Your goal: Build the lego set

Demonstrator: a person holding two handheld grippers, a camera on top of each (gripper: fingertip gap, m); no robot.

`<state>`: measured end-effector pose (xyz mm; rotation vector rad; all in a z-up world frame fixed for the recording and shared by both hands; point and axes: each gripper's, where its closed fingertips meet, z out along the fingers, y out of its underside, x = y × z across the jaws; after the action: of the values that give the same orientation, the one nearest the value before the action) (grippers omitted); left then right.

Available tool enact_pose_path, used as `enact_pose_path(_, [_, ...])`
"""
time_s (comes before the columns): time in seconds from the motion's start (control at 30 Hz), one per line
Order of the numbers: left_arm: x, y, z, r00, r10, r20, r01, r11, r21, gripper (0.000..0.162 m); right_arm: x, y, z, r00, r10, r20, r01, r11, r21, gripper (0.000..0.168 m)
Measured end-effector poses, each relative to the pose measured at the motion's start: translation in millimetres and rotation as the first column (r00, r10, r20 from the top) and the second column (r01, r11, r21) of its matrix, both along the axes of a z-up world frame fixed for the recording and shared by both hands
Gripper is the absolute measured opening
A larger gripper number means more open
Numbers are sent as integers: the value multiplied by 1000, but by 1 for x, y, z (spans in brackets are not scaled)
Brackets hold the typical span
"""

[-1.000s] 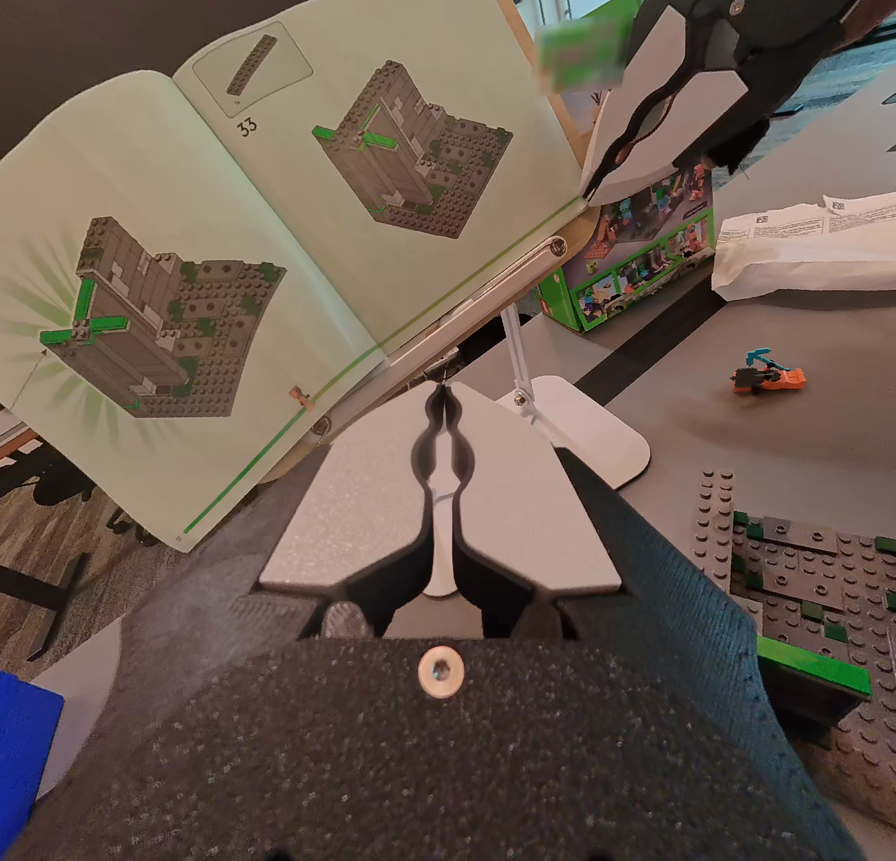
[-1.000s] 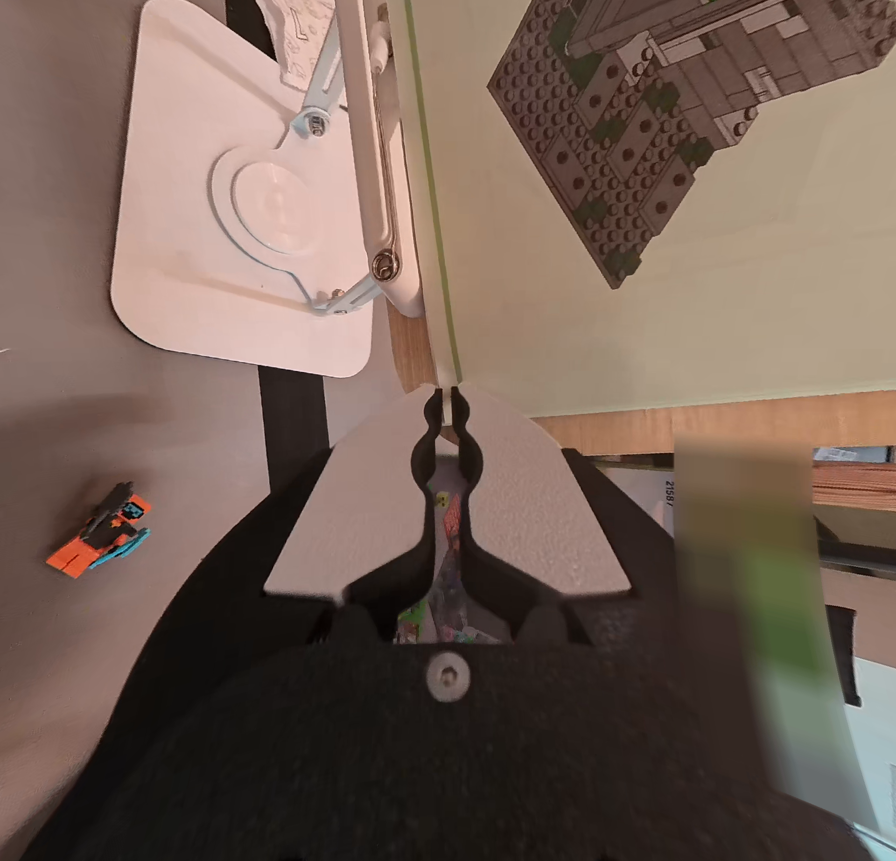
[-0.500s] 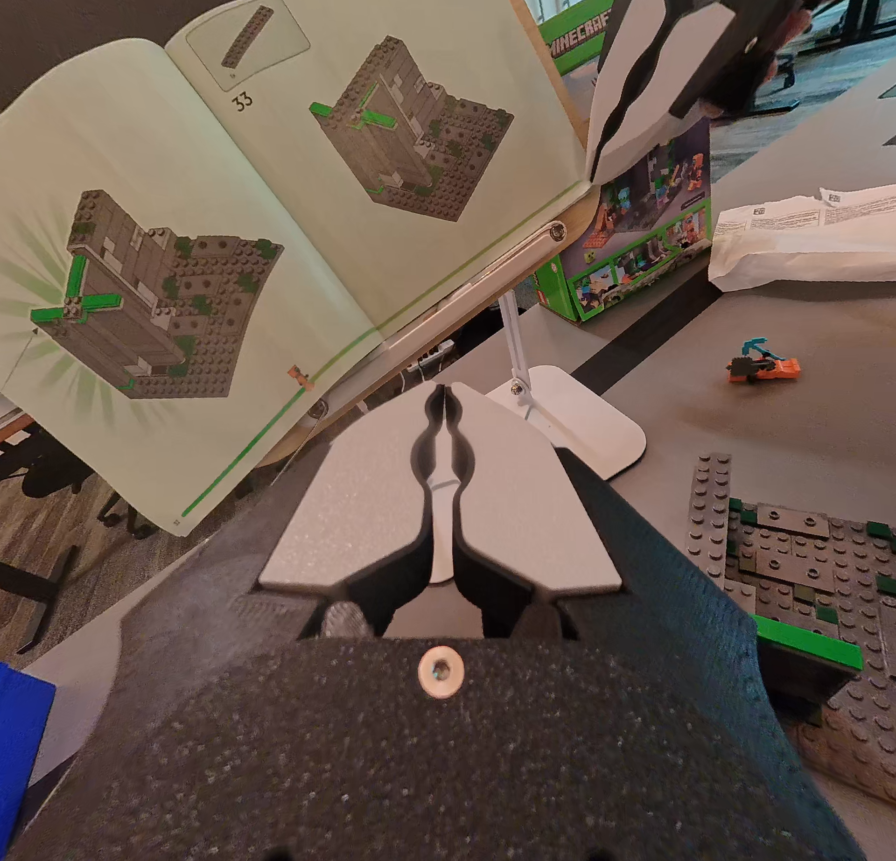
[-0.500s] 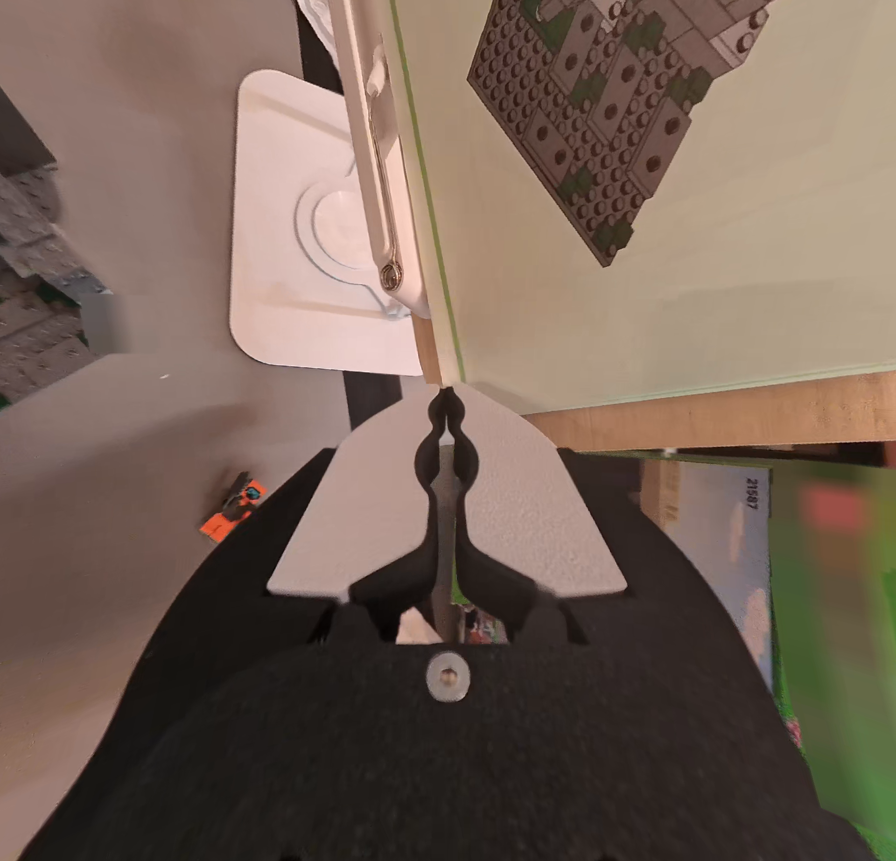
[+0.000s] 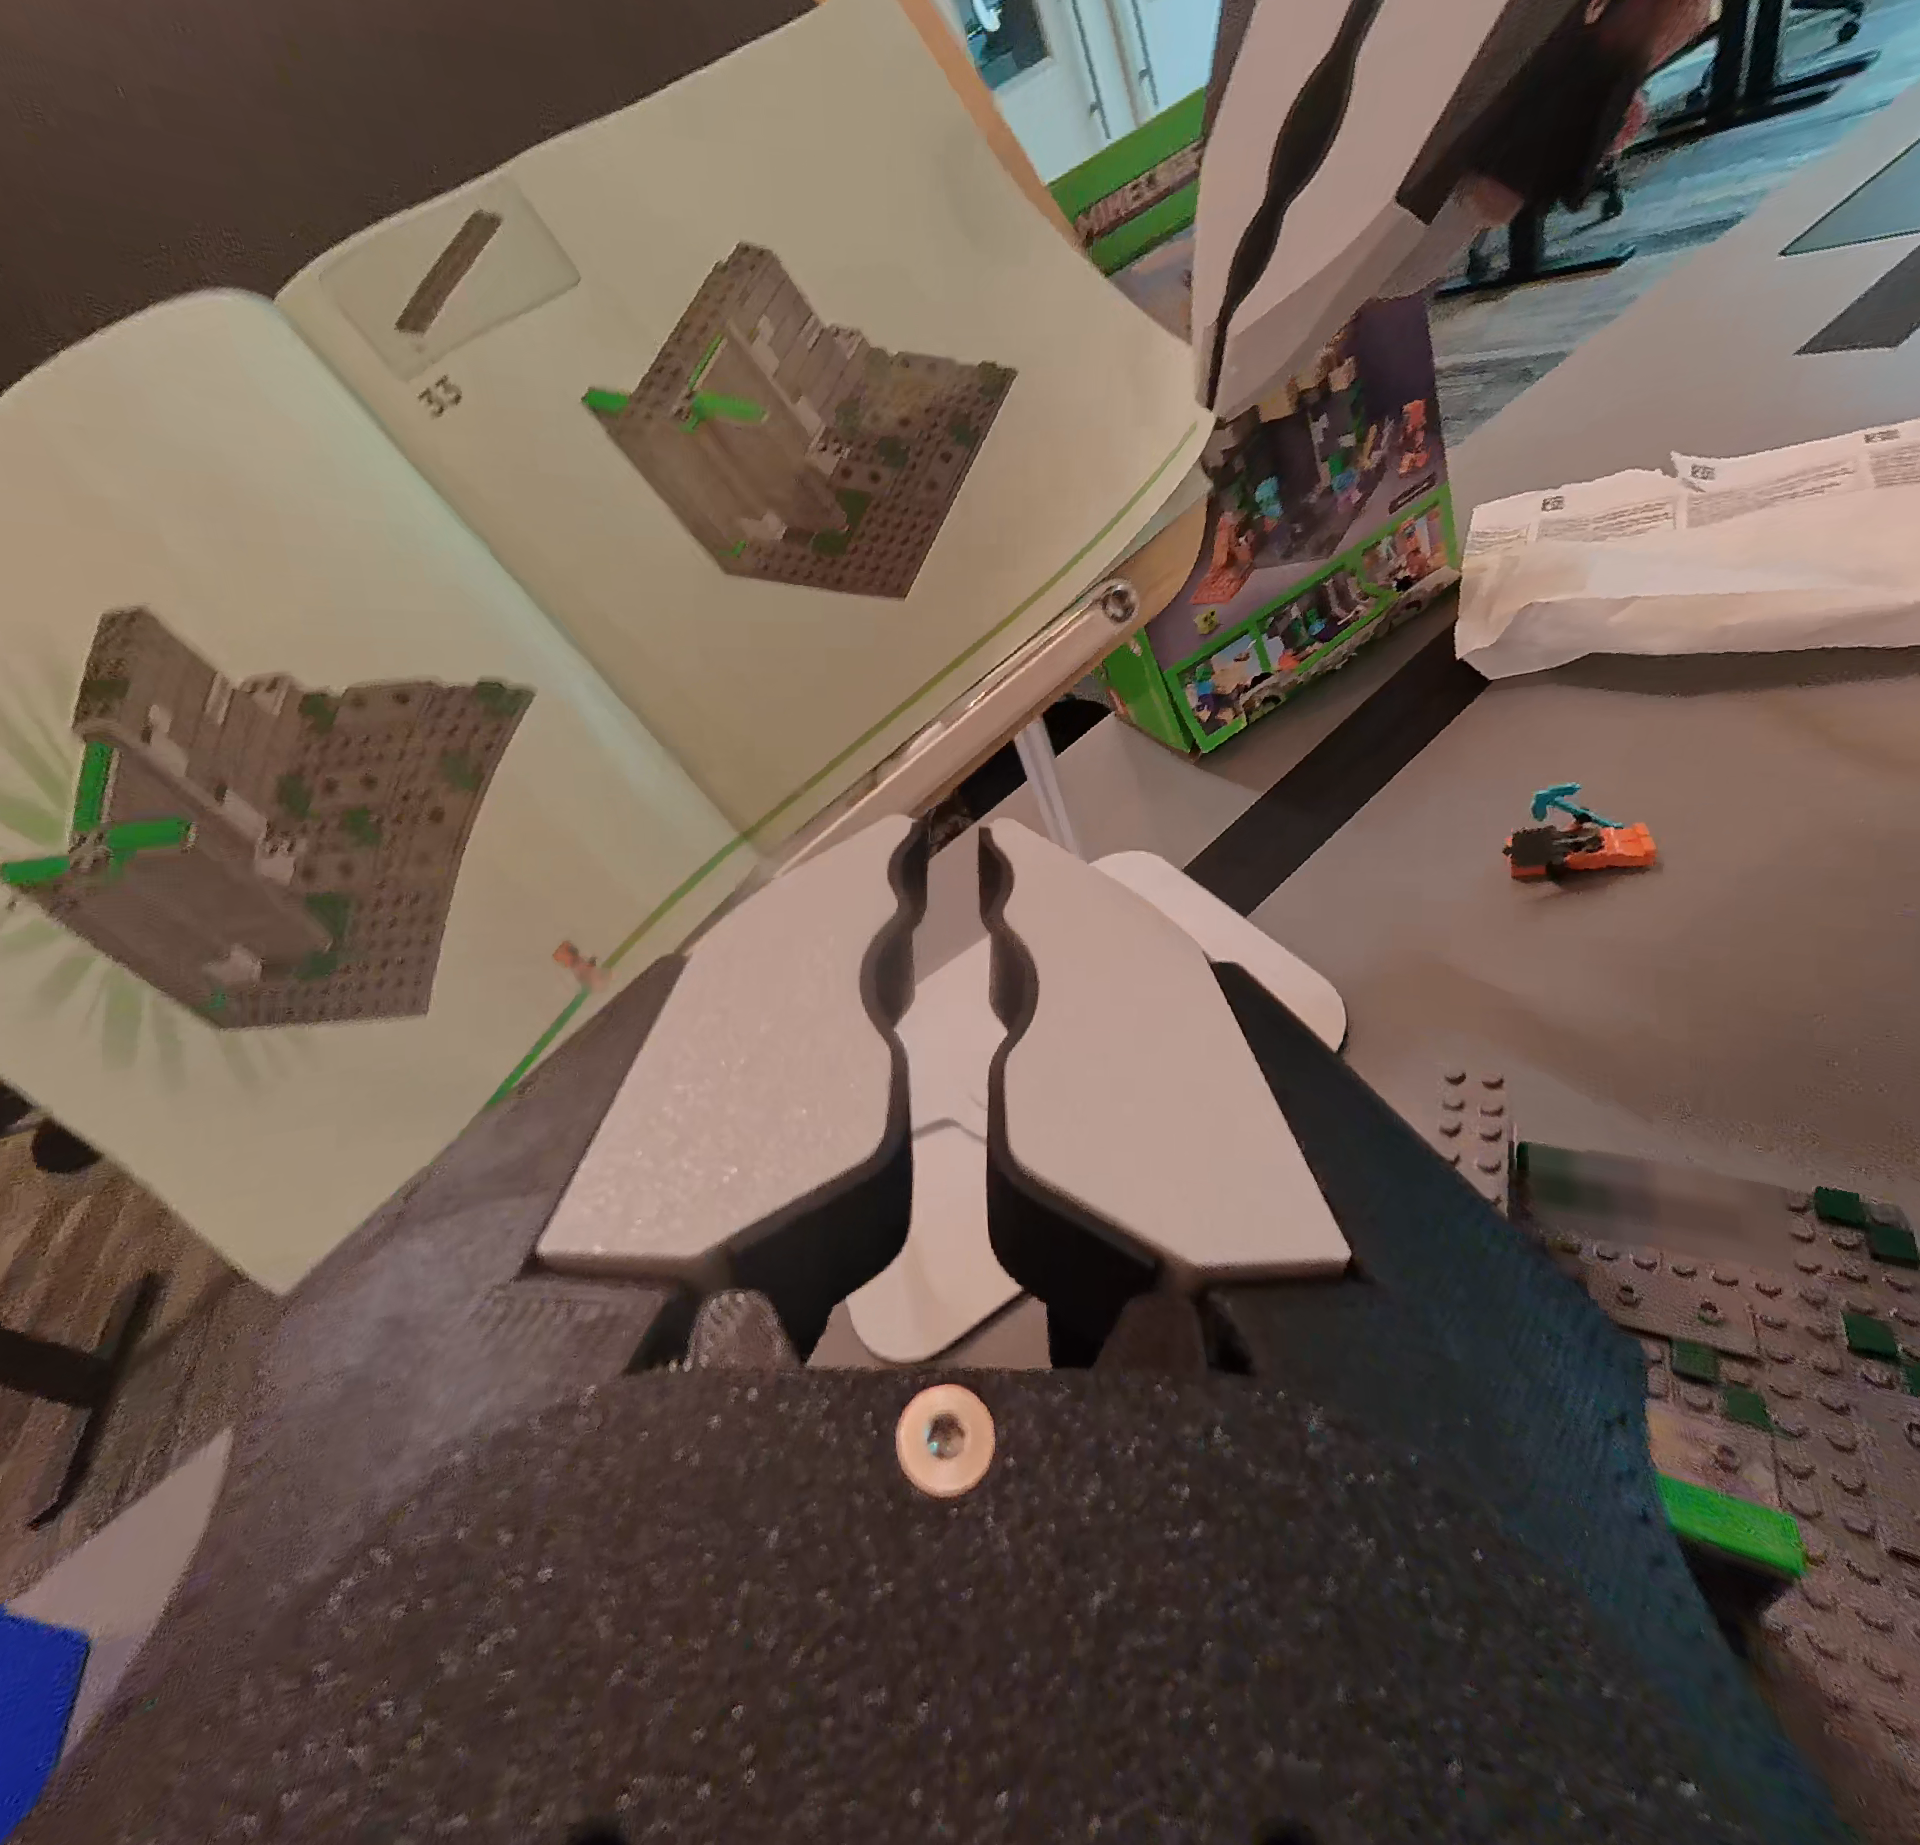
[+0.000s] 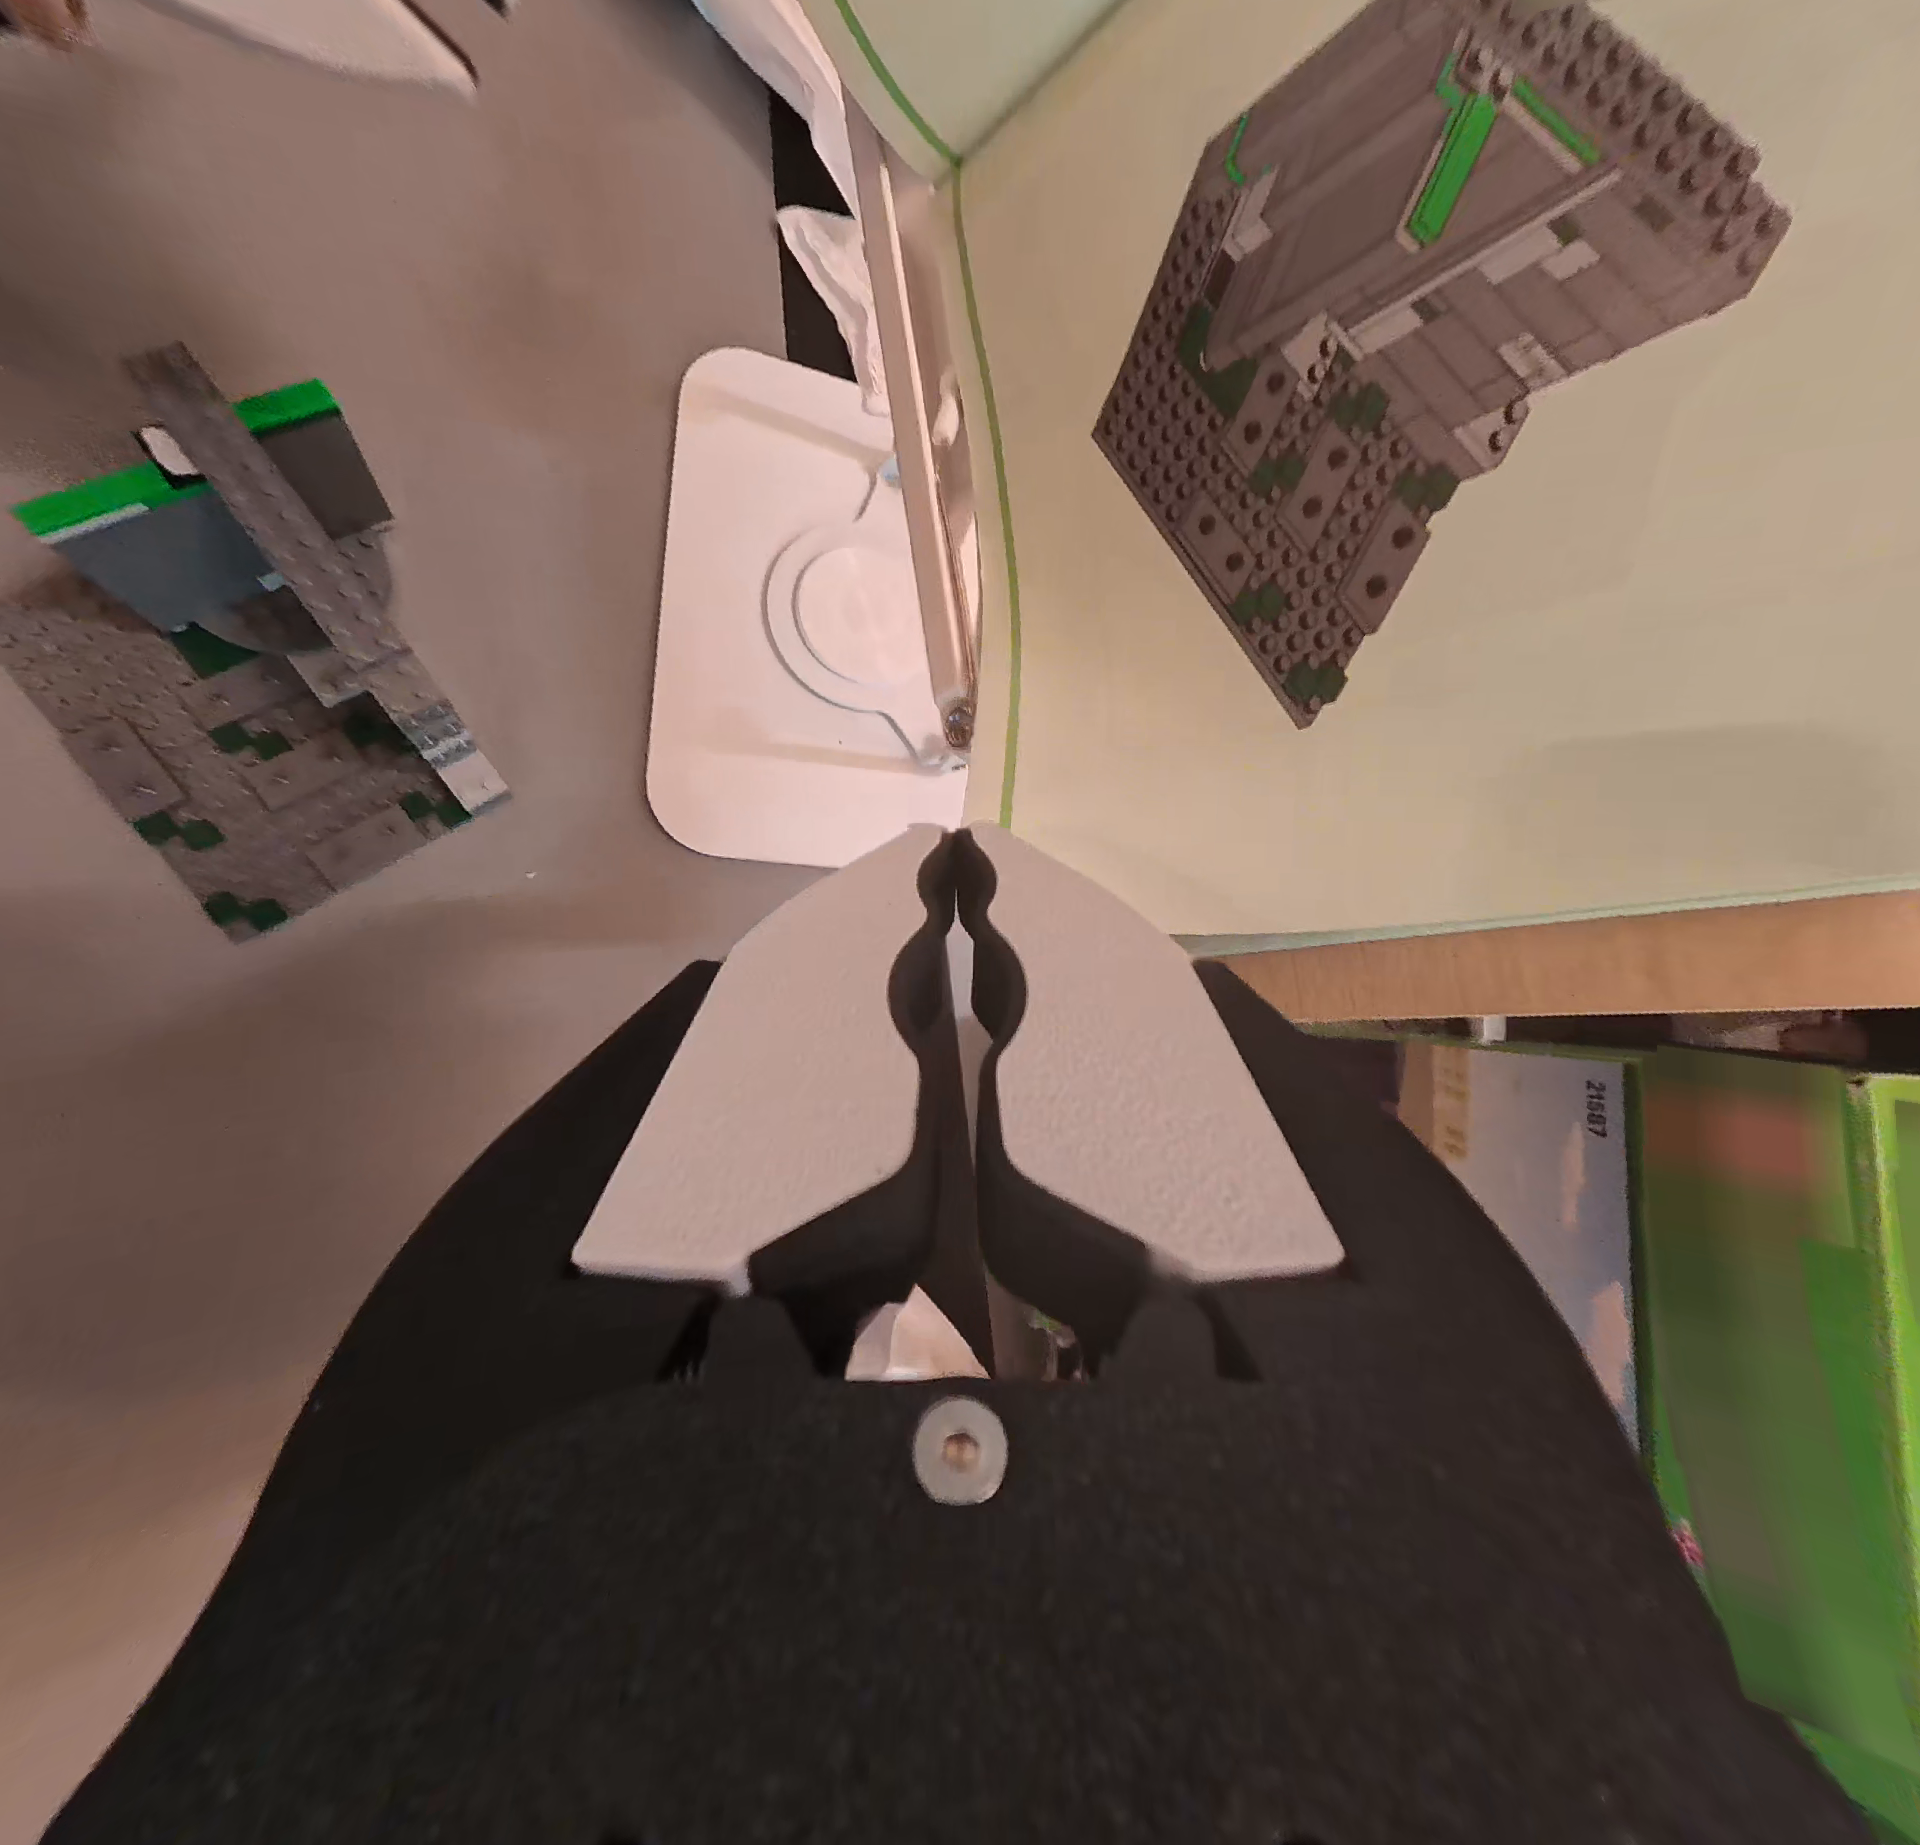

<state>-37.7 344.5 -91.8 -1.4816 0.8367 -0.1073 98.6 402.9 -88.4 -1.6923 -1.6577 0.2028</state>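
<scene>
The open instruction booklet [image 5: 644,507] rests on a tilted stand; it also shows in the right wrist view [image 6: 1455,652]. My right gripper [image 6: 954,839] is shut on the lower outer corner of its right page, which curls away from the stand; the gripper also shows in the left wrist view [image 5: 1216,382]. My left gripper [image 5: 951,839] is slightly open and empty, just below the booklet's bottom edge. The grey lego build [image 5: 1766,1328] with dark green tiles and a bright green plate [image 5: 1725,1530] lies on the table at the lower right, also seen from the right wrist [image 6: 260,704].
The stand's white base [image 6: 769,632] sits under the booklet. A lego box [image 5: 1320,569] stands behind it. A white paper bag [image 5: 1683,569] and a small orange and teal lego piece [image 5: 1574,850] lie on the grey table. A blue object [image 5: 31,1691] is at the lower left. My hands' fingertips stand some 15 cm from each other. Both grippers' tips are roughly 25 cm from the grey lego build [image 5: 1766,1328]. It turns up in the right wrist view [image 6: 240,786] as well.
My left gripper has opened a little. My right gripper, still shut on the page corner, has pulled it up and away from the stand, so the page now curls.
</scene>
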Motion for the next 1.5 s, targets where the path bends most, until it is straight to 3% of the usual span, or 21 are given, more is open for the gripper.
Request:
enact_pose_path(0.2, [55,21,6,991,-75,-108,81,995,54,21,-12,-8,12,998,26,-49,-25,1000,7,0])
enact_pose_path(0.33, [82,43,0,982,-82,-170,91,995,49,23,-1,6,7,1000,-5,20,2,989,148,0])
enact_pose_path(0.43, [87,46,-3,984,-79,-161,87,995,41,21,13,18,-6,994,-19,106,-16,947,321,0])
enact_pose_path(0.57, [84,45,-7,988,-64,-137,68,997,24,18,18,28,-29,981,-46,189,-45,892,450,32])
enact_pose_path(0.7, [80,44,-9,990,-48,-131,49,999,12,17,16,38,-33,972,-68,224,-78,807,585,30])
enact_pose_path(0.8, [77,44,-9,992,-42,-123,43,999,3,17,16,44,-32,968,-83,236,-91,764,638,20])
enact_pose_path(1.0, [59,40,-12,997,-8,-78,6,1000,-24,15,17,43,-32,962,-70,265,-113,780,616,0])
enact_pose_path(1.3, [11,25,-24,998,60,0,-60,996,-71,12,15,37,-28,967,-39,250,-90,870,485,0])
enact_pose_path(1.5, [-9,14,-32,997,74,13,-73,993,-89,12,3,25,-5,988,-8,152,-57,906,419,0])
